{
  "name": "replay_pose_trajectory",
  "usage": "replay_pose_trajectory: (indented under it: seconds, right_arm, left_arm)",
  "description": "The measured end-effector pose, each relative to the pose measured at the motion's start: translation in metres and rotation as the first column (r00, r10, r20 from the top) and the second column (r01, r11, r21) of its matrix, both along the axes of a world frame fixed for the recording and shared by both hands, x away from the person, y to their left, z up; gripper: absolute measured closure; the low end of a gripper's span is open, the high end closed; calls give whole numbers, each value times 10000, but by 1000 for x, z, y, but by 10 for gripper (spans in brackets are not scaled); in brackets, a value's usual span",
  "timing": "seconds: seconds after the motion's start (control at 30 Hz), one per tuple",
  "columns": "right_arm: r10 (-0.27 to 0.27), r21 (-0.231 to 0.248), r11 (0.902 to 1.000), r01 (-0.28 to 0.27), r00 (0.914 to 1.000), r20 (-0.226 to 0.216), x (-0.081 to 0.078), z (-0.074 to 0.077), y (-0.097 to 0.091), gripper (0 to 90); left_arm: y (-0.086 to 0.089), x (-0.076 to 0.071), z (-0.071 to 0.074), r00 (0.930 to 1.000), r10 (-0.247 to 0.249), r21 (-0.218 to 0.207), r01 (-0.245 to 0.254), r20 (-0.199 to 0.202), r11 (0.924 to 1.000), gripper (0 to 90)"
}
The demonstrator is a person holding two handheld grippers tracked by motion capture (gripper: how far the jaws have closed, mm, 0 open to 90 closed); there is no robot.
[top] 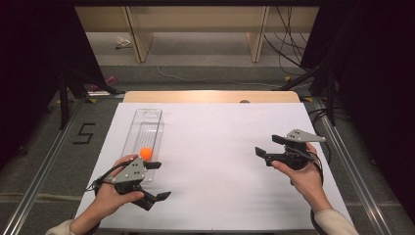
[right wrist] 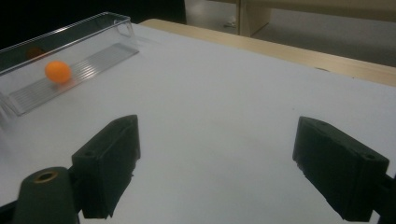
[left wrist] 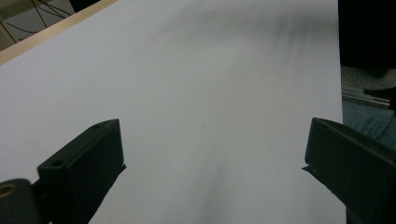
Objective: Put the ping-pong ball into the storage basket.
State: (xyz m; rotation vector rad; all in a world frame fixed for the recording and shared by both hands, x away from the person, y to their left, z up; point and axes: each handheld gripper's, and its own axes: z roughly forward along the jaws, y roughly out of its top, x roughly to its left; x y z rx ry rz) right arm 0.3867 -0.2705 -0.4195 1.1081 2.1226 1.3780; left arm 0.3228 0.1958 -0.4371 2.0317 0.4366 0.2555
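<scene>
An orange ball (top: pixel 146 153) lies inside a long clear plastic tray (top: pixel 145 128) on the left of the white table; the right gripper view shows the ball (right wrist: pixel 58 72) on the tray's ribbed floor (right wrist: pixel 93 58). My left gripper (top: pixel 159 180) is open near the front left, just right of the tray's near end, held over bare white surface with nothing between its jaws (left wrist: pixel 212 158). My right gripper (top: pixel 269 145) is open at the right side of the table, pointing left toward the tray, with nothing between its jaws (right wrist: pixel 215 163).
A white sheet (top: pixel 215 156) covers the table, with a wooden edge (top: pixel 210 96) at the back. Metal rails (top: pixel 44 161) run along both sides. Wooden furniture legs and cables (top: pixel 288 44) stand on the floor behind the table.
</scene>
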Motion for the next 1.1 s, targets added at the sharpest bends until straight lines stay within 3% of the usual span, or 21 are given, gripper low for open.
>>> replay_pose_trajectory:
  seconds: [0.53, 1.1]
  right_arm:
    - [-143, -51, 9999, 142, 9996, -251, -18, -13, -10, 161]
    - [-52, -91, 9999, 50, 9998, -198, -17, -17, -6, 161]
  left_arm:
    - [1, 0, 1, 10000, 3, -23, -3, 36, 10000, 41]
    - [-1, 1, 1, 10000, -61, -5, 61, 24, 10000, 42]
